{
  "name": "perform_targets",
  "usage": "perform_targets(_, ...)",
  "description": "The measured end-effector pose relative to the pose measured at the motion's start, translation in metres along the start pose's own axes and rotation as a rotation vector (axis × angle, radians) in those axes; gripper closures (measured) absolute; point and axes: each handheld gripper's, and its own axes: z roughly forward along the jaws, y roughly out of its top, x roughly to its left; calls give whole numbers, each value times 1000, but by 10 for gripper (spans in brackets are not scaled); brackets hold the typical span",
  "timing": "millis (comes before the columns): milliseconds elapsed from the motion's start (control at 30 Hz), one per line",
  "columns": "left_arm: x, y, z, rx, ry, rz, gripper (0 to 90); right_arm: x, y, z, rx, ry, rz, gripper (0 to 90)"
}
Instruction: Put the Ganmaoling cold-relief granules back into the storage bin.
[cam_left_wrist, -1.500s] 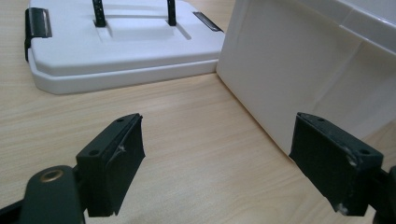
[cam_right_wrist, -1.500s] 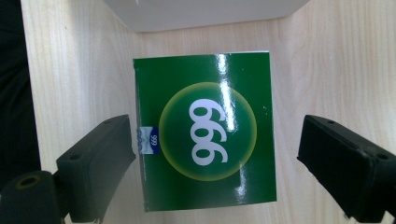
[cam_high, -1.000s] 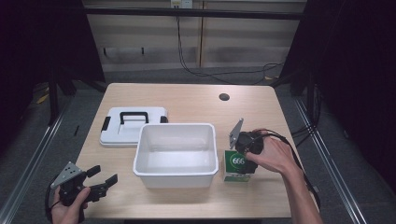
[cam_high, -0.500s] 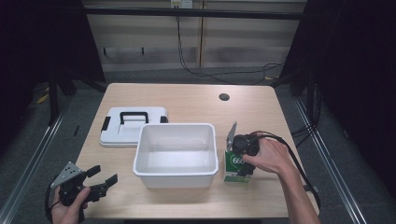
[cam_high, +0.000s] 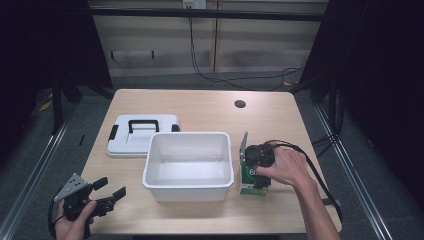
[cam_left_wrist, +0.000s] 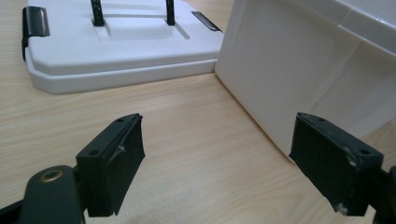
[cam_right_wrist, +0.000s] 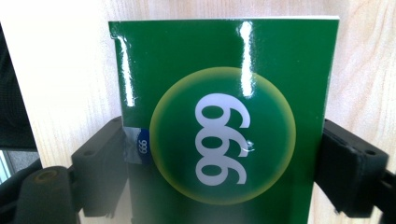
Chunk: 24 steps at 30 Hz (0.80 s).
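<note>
1. Right of the tub, near the table's front edge, one green box (cam_high: 251, 181) printed with "666" stands on the table, just beside the tub's right wall.
2. Since a second ago the right gripper (cam_high: 258, 170) has come down over the box; the right hand sat higher and farther right then, and the "666" label was plainer to see from above.
3. From the right gripper view, the two black jaws sit on either side of the green box (cam_right_wrist: 224, 126), pressing against its sides, so the right gripper pinches the box.
4. One white tub (cam_high: 189, 192) sits mid-table, unmoved between the pictures.
5. One white lid (cam_high: 142, 137) with a black handle lies flat behind the tub's left corner, touching it or nearly so; its place is unchanged.
6. At the front left corner, the left gripper (cam_high: 111, 189) is held low, jaws spread wide with nothing between them, the same as before.
7. One wooden table (cam_high: 200, 107) carries everything.
</note>
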Motion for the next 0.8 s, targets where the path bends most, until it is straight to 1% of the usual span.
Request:
perform_targets(33, 0, 0, 0, 2, -3, 3, 170, 0, 1, 0, 5, -1, -8, 150)
perform_targets(67, 0, 0, 0, 2, -3, 3, 170, 0, 1, 0, 8, -2, 1, 152)
perform_targets(267, 0, 0, 0, 0, -1, 0, 170, -1, 2, -1, 9, 2, 11, 160)
perform_targets(300, 0, 0, 0, -1, -2, 0, 170, 0, 1, -1, 18, 9, 20, 161)
perform_targets(367, 0, 0, 0, -2, 1, -1, 170, -1, 1, -2, 22, 13, 19, 161)
perform_targets(400, 0, 0, -1, -2, 0, 0, 170, 0, 1, -3, 23, 16, 28, 162)
perform_targets(433, 0, 0, -1, 0, -3, 0, 170, 0, 0, -3, 18, 14, 26, 162)
perform_targets(467, 0, 0, -1, 0, -2, -1, 170, 0, -1, -4, 21, 14, 34, 162)
perform_targets(533, 0, 0, -1, 1, 0, 4, 170, 0, -3, -7, 6, -1, 41, 162)
perform_targets(600, 0, 0, 0, -2, 3, -5, 170, 0, -4, -9, 9, 10, 45, 162)
perform_targets(800, 0, 0, 0, 0, -1, 0, 170, 0, -6, -11, 10, 26, 58, 163)
